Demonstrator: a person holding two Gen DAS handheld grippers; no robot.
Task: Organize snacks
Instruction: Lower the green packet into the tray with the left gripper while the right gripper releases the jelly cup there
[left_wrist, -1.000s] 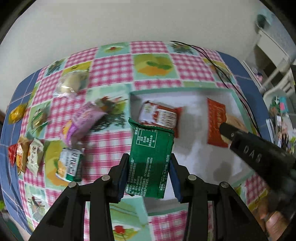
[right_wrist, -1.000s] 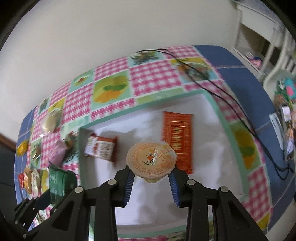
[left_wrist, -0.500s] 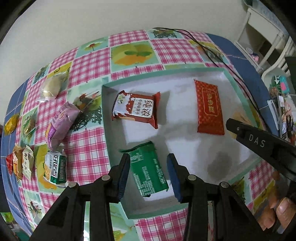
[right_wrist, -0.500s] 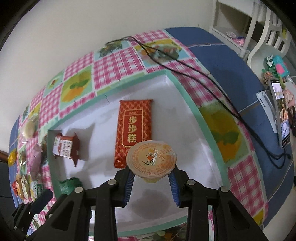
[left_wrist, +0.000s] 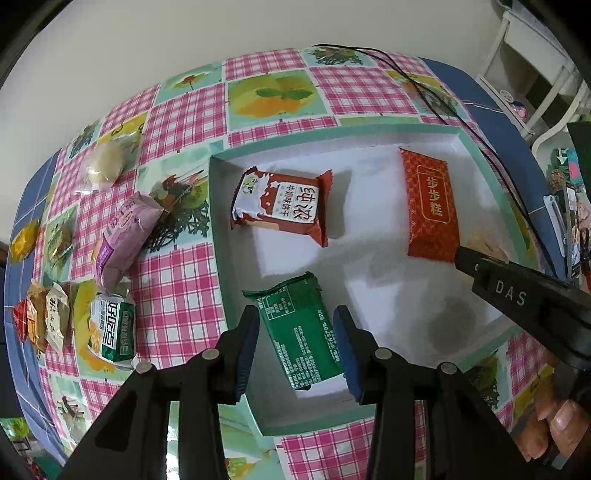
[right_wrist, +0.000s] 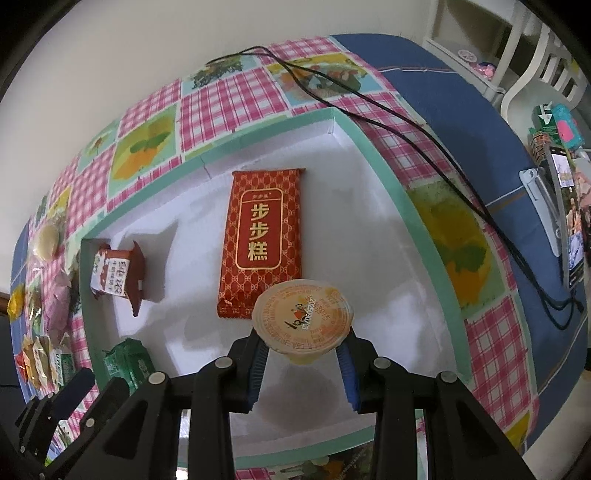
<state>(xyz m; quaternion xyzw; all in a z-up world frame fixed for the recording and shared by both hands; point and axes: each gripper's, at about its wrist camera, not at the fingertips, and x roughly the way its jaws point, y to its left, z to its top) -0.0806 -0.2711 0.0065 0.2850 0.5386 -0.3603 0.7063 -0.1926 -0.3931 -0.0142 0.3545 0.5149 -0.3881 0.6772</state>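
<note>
Landmark: the shallow white tray (left_wrist: 480, 147) with a teal rim, lying on the checked counter (left_wrist: 354, 88).
Left gripper (left_wrist: 297, 338): its fingers (left_wrist: 246, 343) stand apart on either side of the green packet (left_wrist: 299, 328), with a gap showing on each side; nothing is gripped.
Green packet: lies flat on the tray floor at its near left corner.
Right gripper (right_wrist: 301, 360): fingers (right_wrist: 258, 363) closed on the sides of the jelly cup (right_wrist: 303, 317), held above the tray's near right part.
Red bar packet (right_wrist: 260, 243): flat in the tray, just beyond the cup.
Brown and white packet (left_wrist: 282, 205): in the tray's far left part.
Outside the tray, left of it: a purple packet (left_wrist: 122, 240), a green and white packet (left_wrist: 112, 328) and small wrapped sweets (left_wrist: 44, 321) on the counter.
Black cable (right_wrist: 406, 122): runs along the counter past the tray's right rim.
</note>
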